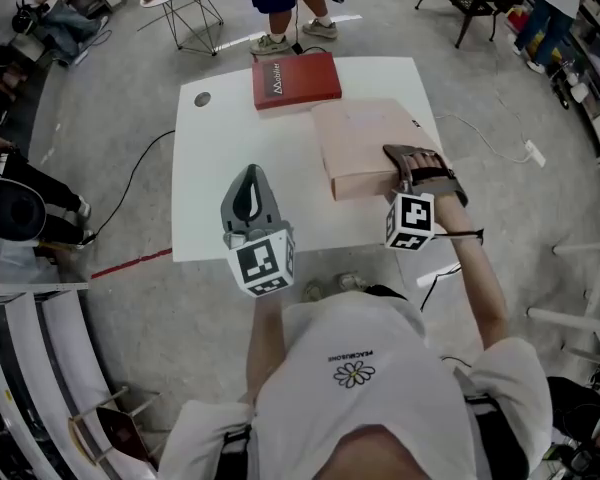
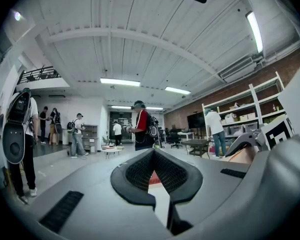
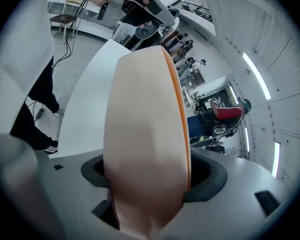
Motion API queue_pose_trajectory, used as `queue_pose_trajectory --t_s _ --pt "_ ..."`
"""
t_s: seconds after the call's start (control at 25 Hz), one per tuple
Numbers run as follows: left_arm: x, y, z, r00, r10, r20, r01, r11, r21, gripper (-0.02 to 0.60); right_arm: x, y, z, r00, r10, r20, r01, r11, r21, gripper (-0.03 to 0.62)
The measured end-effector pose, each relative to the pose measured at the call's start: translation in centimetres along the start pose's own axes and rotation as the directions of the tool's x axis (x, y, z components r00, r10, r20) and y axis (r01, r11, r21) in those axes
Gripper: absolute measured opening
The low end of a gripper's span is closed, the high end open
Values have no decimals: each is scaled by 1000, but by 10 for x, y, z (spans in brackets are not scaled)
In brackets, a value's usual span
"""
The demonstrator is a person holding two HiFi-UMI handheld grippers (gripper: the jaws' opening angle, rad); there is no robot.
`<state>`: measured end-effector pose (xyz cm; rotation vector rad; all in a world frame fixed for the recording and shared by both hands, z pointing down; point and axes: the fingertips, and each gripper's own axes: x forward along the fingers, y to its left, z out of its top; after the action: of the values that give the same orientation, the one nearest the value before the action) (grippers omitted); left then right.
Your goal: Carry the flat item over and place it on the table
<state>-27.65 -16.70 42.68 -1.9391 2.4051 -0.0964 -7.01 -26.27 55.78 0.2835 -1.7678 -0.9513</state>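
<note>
The flat item [image 1: 365, 146] is a pale pink, thick rectangular slab with a plain, unmarked top. It lies flat on the right half of the white worktop [image 1: 230, 203] and is turned slightly askew to the worktop's sides. Its right side runs close along the worktop's right edge. Its near right corner sits between the jaws of the right gripper [image 1: 408, 163]. In the right gripper view the item [image 3: 145, 134] fills the gap, with one broad face against each jaw. A thin orange line runs along one of its edges, and the white worktop [image 3: 85, 109] stretches away beneath it.
</note>
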Motion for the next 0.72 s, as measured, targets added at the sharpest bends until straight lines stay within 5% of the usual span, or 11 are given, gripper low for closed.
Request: queue_pose_trajectory --t_s 0.72 --pt "-2 -7 -8 1000 -21 -23 21 1000 -17 16 28 65 4 991 133 -25 -133 991 -10 354"
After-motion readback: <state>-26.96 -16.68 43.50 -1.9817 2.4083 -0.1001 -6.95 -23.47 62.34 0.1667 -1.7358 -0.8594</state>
